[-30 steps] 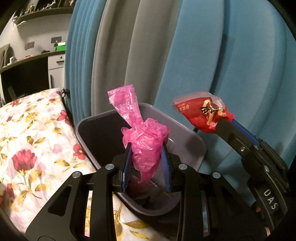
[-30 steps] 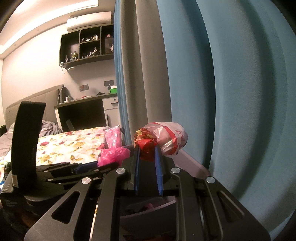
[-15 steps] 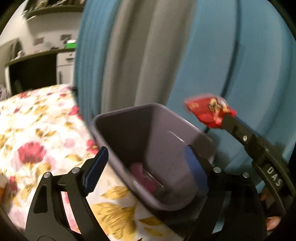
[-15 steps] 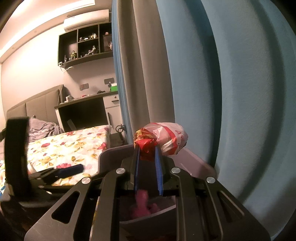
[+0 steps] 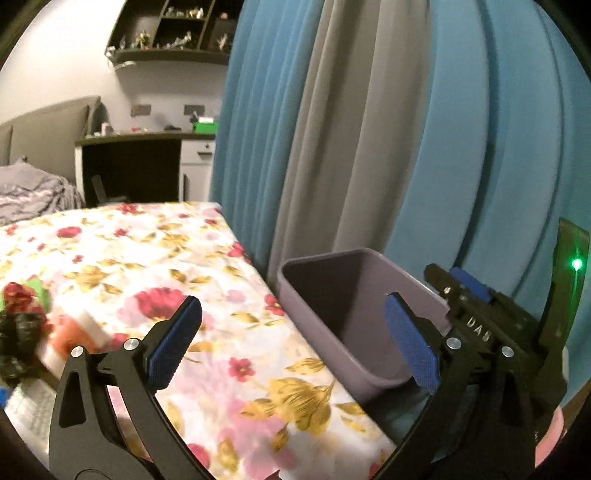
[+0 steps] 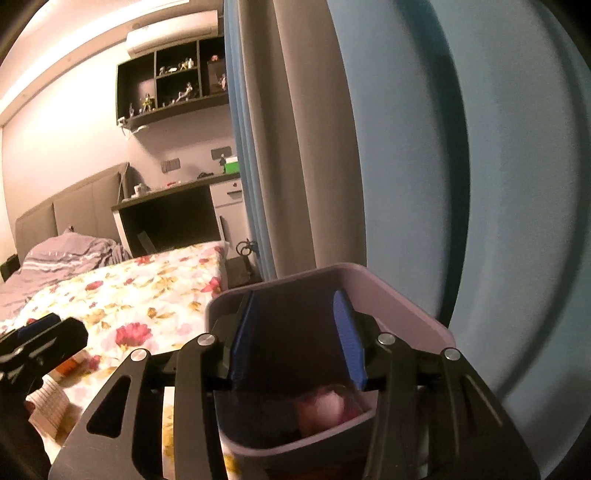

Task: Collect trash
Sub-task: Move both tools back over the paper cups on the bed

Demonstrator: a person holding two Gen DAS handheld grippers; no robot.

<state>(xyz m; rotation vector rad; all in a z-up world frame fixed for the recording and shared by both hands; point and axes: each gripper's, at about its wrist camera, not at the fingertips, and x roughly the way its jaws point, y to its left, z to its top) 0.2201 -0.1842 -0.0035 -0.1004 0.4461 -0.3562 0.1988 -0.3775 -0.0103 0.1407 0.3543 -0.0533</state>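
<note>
Two grippers: both at a grey-purple trash bin wedged between a floral bed and blue-and-grey curtains.
Left gripper: fingers spread wide and opening, nothing between them; it hangs over the bed's edge with the bin's left wall showing through the gap.
Right gripper: poised directly above the bin's mouth, its fingers parted and opening, released, with nothing clamped between the blue pads.
Trash in bin: a pinkish crumpled bundle lies at the bottom of the bin, seen below the right gripper; blur and shadow hide what else lies with it.
Trash on bed: blurred items at the left edge of the left wrist view, among them a dark crumpled piece and a white-and-orange pack, lie on the bedspread, well apart from the bin.
Right gripper from the left view: its black body reaches over the bin's far right rim, with a green light glowing behind it.
Background: a desk, wall shelves with figurines and an air conditioner.
</note>
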